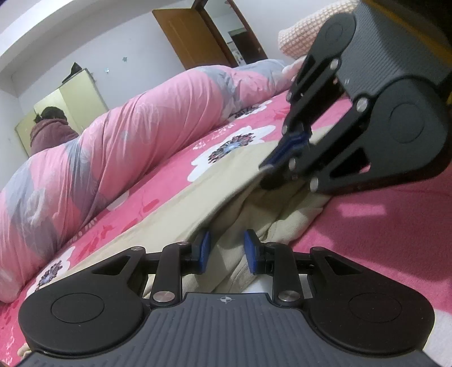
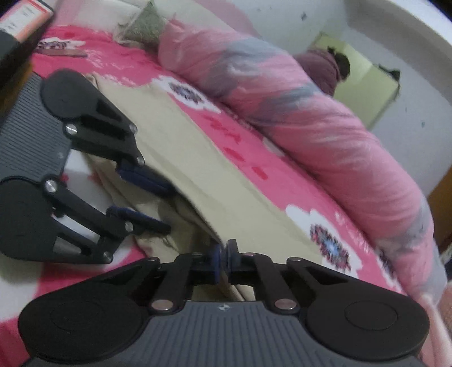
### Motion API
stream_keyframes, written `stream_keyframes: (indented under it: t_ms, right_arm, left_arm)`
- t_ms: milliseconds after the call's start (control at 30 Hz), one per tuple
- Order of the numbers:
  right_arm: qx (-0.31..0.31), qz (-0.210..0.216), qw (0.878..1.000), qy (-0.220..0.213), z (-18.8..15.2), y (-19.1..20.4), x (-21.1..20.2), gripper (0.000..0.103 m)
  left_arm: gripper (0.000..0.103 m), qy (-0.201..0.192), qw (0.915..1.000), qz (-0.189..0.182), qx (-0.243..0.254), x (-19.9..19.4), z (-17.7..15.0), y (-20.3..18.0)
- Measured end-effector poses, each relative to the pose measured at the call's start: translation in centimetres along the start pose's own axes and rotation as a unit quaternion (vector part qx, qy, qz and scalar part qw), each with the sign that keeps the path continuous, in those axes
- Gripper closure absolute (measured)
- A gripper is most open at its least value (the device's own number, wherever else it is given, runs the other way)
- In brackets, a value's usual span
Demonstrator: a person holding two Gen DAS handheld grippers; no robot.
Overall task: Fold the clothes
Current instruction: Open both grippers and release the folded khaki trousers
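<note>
Beige cloth: one garment [image 1: 175, 209] on the bed, spread flat over the pink floral sheet [image 1: 226, 132], near side bunched into folds right at both grippers. Can't tell the garment type.

Counts: two grippers, one garment, one rolled quilt, one person in the background.

Left gripper [image 1: 226, 251]: blue pads partly apart with a fold of the beige cloth running up between them. Whether the pads actually press on the cloth I cannot tell; the right wrist view shows the same gripper [image 2: 166, 206] with fabric between its fingers, but it is blurred.

Right gripper [image 2: 223, 258]: clenched, pads together on the lifted edge of the garment. From the left wrist view it [image 1: 272, 162] comes in from the upper right and pinches that edge, which rises off the bed in a taut ridge.

Writing: none readable. A red and white label on a box [image 2: 25, 17] at the top left of the right wrist view is too blurred. Small crosshair mark on each gripper body, no text.

Around: long pink and grey quilt [image 1: 113, 135] rolled along the far side of the bed, beyond the garment. Pink waffle-knit pillow [image 1: 305, 31] at the top right. Green-grey cushion [image 2: 147, 25] past the quilt's end. Person [image 1: 52, 128] in a dark pink top beyond the quilt, in front of a pale yellow-green wardrobe [image 1: 82, 90]. Brown wooden door [image 1: 192, 36] behind. Right gripper's body blocks the right part of the left wrist view.
</note>
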State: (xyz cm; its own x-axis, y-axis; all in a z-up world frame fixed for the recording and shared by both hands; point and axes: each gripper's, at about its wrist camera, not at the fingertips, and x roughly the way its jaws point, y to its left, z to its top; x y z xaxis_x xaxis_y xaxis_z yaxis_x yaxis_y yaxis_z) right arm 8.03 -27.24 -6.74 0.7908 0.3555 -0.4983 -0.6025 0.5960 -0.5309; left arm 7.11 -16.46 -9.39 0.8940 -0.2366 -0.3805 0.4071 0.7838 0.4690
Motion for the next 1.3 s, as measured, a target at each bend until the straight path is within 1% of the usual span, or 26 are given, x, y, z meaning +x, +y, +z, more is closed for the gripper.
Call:
stream_keyframes:
  t_ms: [33, 133, 167, 233, 300, 367, 433, 500, 533, 633, 700, 733, 767, 800, 833, 933, 1000, 1033, 1100, 1200, 1233, 1300]
  right_arm:
    - [-0.003, 0.000, 1.000, -0.007, -0.1, 0.0, -0.4, 0.100]
    - [-0.027, 0.010, 1.000, -0.003, -1.6, 1.2, -0.7, 0.100]
    - [-0.035, 0.008, 0.999, -0.002, -2.2, 1.6, -0.4, 0.100]
    - [-0.052, 0.003, 0.999, 0.001, -3.3, 2.4, 0.2, 0.100]
    - [-0.047, 0.001, 0.999, 0.000, -3.4, 2.2, 0.2, 0.100]
    - [-0.056, -0.004, 0.998, -0.004, -3.4, 2.4, 0.3, 0.100]
    - [-0.065, -0.009, 0.998, -0.007, -3.5, 2.7, 0.4, 0.100]
    - [-0.072, -0.013, 0.997, -0.009, -3.5, 2.9, 0.6, 0.100]
    - [-0.072, -0.014, 0.997, -0.010, -3.5, 2.9, 0.6, 0.100]
    - [-0.075, -0.018, 0.997, -0.012, -3.6, 3.0, 0.7, 0.100]
    - [-0.079, -0.024, 0.997, -0.012, -3.5, 3.3, 0.6, 0.100]
    - [-0.081, -0.027, 0.996, -0.011, -3.5, 3.4, 0.5, 0.099]
    - [-0.081, -0.029, 0.996, -0.010, -3.4, 3.5, 0.4, 0.099]
    - [-0.076, -0.030, 0.997, -0.009, -3.2, 3.4, 0.1, 0.098]
    - [-0.070, -0.030, 0.997, -0.008, -3.1, 3.3, -0.1, 0.097]
    - [-0.030, -0.014, 0.999, -0.003, -2.7, 2.3, -1.9, 0.097]
    - [0.034, 0.009, 0.999, -0.021, -2.0, 0.7, -3.2, 0.097]
    - [0.067, 0.021, 0.997, -0.029, -1.7, -0.1, -3.8, 0.097]
    - [0.131, 0.045, 0.989, -0.047, -1.0, -1.7, -5.1, 0.097]
    - [0.219, 0.037, 0.972, -0.074, 0.9, -3.2, -4.8, 0.097]
    - [0.245, 0.032, 0.966, -0.073, 1.5, -3.3, -4.3, 0.097]
    - [0.286, 0.040, 0.956, -0.055, 1.4, -2.5, -2.4, 0.097]
  left_arm:
    - [0.076, -0.001, 1.0000, 0.000, 0.000, -0.1, 0.0, 0.0]
    - [0.076, -0.001, 1.0000, -0.002, 0.001, -0.2, -0.1, -0.1]
    - [0.076, 0.000, 1.0000, -0.006, 0.000, -0.3, -0.2, 0.0]
    - [0.076, 0.000, 0.9998, -0.019, -0.008, -0.7, -0.3, 0.6]
    - [0.076, -0.003, 0.9991, -0.039, -0.019, -1.5, -0.4, 1.5]
    - [0.076, -0.009, 0.9976, -0.059, -0.035, -2.8, -0.7, 2.8]
    - [0.076, -0.025, 0.9953, -0.074, -0.058, -4.4, -0.8, 4.5]
    - [0.076, -0.043, 0.9918, -0.079, -0.090, -5.4, -0.5, 6.1]
    - [0.076, -0.046, 0.9901, -0.077, -0.108, -5.2, -0.2, 6.8]
    - [0.076, -0.033, 0.9861, -0.064, -0.149, -3.3, 0.4, 8.0]
    - [0.076, 0.000, 0.9842, -0.067, -0.164, -1.1, 0.2, 8.1]
    - [0.081, 0.025, 0.9835, -0.073, -0.164, -0.2, -0.2, 7.9]
    - [0.081, 0.050, 0.9820, -0.078, -0.164, 0.7, -0.5, 7.7]
    - [0.081, 0.062, 0.9812, -0.081, -0.164, 1.2, -0.8, 7.6]
    - [0.082, 0.059, 0.9818, -0.080, -0.162, 1.0, -1.0, 7.5]
    - [0.082, 0.048, 0.9834, -0.077, -0.157, 0.6, -1.6, 7.3]
    - [0.082, 0.045, 0.9830, -0.078, -0.160, 0.4, -1.9, 7.4]
    - [0.082, 0.044, 0.9826, -0.079, -0.162, 0.4, -2.1, 7.5]
    - [0.082, 0.041, 0.9823, -0.079, -0.165, 0.4, -2.3, 7.5]
    - [0.082, 0.039, 0.9827, -0.078, -0.163, 0.2, -2.4, 7.5]
    - [0.082, 0.039, 0.9829, -0.077, -0.163, 0.1, -2.4, 7.5]
    - [0.082, 0.037, 0.9839, -0.074, -0.159, 0.0, -2.4, 7.3]
